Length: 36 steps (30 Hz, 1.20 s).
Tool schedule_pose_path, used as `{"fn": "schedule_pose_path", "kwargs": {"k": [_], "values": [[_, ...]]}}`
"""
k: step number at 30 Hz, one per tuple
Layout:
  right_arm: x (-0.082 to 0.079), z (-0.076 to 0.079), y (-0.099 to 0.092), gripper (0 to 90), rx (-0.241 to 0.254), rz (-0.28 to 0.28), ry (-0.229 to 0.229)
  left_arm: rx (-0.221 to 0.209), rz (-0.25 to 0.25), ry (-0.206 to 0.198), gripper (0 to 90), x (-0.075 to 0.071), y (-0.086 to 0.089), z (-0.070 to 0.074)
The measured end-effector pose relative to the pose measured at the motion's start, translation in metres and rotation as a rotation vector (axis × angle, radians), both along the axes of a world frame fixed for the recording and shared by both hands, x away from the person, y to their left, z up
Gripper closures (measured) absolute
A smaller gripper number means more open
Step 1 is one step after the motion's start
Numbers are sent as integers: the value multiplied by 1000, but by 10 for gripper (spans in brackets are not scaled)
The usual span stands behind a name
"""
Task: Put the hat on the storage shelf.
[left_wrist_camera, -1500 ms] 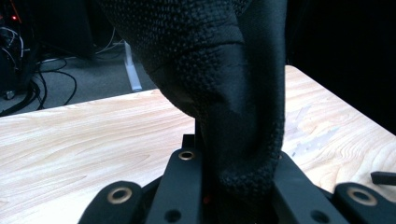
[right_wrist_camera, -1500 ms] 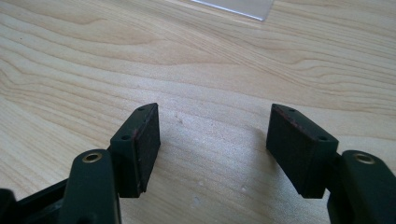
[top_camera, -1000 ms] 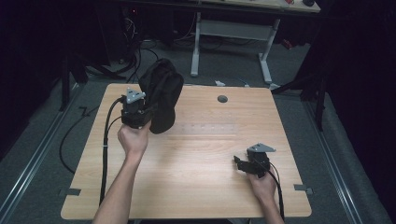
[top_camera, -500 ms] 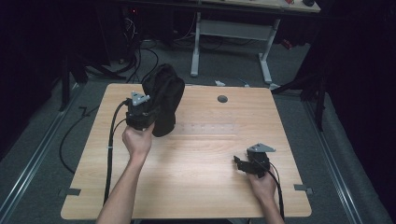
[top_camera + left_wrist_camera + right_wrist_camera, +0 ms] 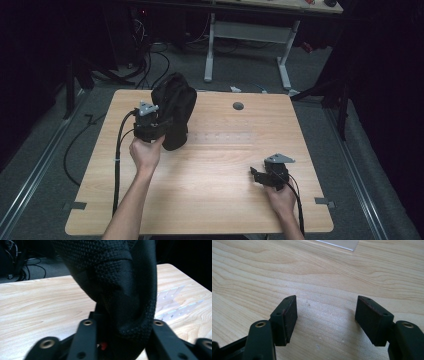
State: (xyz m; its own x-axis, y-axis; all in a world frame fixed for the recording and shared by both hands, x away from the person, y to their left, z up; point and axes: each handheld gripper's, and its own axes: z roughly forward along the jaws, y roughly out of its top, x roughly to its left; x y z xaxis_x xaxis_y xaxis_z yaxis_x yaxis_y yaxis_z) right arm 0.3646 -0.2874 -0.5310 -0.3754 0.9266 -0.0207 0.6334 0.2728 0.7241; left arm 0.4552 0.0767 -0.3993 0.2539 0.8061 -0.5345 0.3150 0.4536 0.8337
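Note:
A black fabric bag (image 5: pixel 176 102) stands upright on the far left part of the wooden table (image 5: pixel 225 150). My left gripper (image 5: pixel 167 126) is at the bag's near left side. In the left gripper view the bag's woven cloth (image 5: pixel 112 277) bulges between the spread jaws of the left gripper (image 5: pixel 120 326), which have just been opening; the pads are hidden behind the cloth. My right gripper (image 5: pixel 256 176) rests low at the near right of the table. Its jaws point left, and the right gripper (image 5: pixel 327 312) stands open over bare wood (image 5: pixel 312 270).
A grey round grommet (image 5: pixel 238 106) sits in the table near its far edge. Clear tape strips (image 5: pixel 175 297) lie on the wood right of the bag. White desk legs (image 5: pixel 210 50) and cables (image 5: pixel 150 55) stand on the floor beyond the table.
The left hand, its gripper and the bag have shifted slightly toward the near side. The right gripper has stayed where it was.

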Motion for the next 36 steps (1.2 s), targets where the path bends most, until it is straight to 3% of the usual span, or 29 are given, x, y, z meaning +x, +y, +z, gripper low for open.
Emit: {"fn": "schedule_pose_path", "kwargs": {"k": [2,6,15,21,29,36], "values": [[0,0,0,343,0,0,0,-4,-5,4,634,0,1,0],[0,0,0,343,0,0,0,-22,-14,31,451,1,4,1],[0,0,0,343,-1,1,0,-29,-21,30,202,-6,11,2],[0,0,0,344,0,0,0,-41,-47,23,155,-18,19,3],[0,0,0,343,0,0,0,-76,-75,26,154,-33,33,2],[0,0,0,343,1,0,0,-76,-90,27,155,-46,42,-5]]}}
